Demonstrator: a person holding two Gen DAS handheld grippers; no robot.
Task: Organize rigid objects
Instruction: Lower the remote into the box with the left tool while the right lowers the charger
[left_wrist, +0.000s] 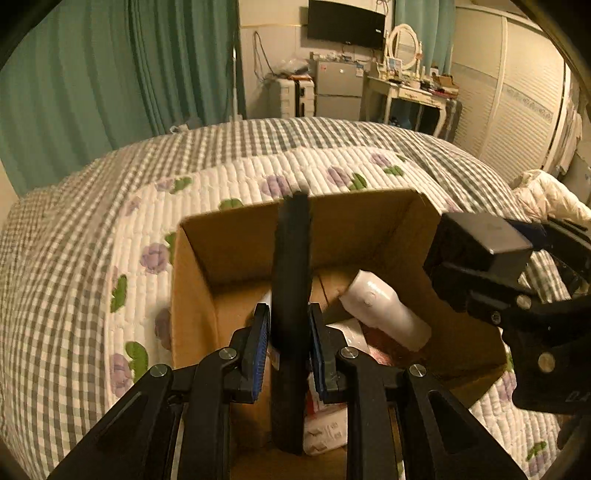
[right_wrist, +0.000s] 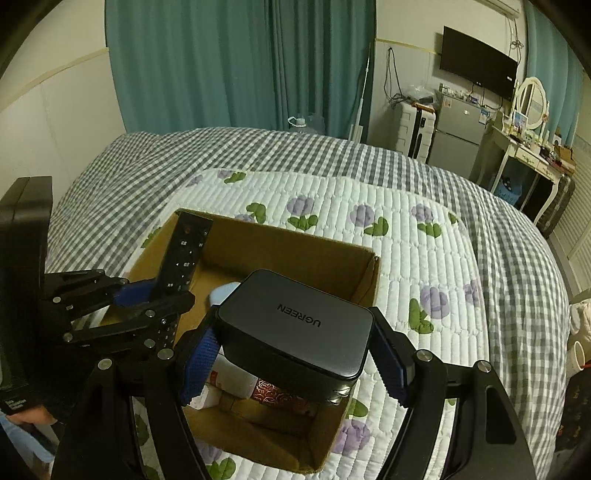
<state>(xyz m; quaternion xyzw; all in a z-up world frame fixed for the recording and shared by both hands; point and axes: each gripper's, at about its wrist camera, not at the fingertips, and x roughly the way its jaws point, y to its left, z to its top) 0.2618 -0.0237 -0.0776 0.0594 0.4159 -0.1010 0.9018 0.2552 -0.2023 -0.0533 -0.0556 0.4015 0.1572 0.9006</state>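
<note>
An open cardboard box (left_wrist: 236, 240) sits on the quilted bed; it also shows in the right wrist view (right_wrist: 295, 254). My left gripper (left_wrist: 290, 343) is shut on a long black remote control (left_wrist: 291, 280), held edge-on over the box; its buttoned face shows in the right wrist view (right_wrist: 183, 254). My right gripper (right_wrist: 295, 354) is shut on a dark grey UGREEN charger block (right_wrist: 295, 325), held over the box's right side; it also shows in the left wrist view (left_wrist: 480, 240). Inside the box lie a white bottle (left_wrist: 384, 310) and small packets (left_wrist: 328, 428).
The box rests on a white floral quilt (right_wrist: 406, 229) over a grey checked bedspread (left_wrist: 66, 258). Beyond the bed are teal curtains (left_wrist: 110, 74), a small fridge (left_wrist: 338, 88), a dressing table (left_wrist: 410, 92) and a wardrobe (left_wrist: 509, 110).
</note>
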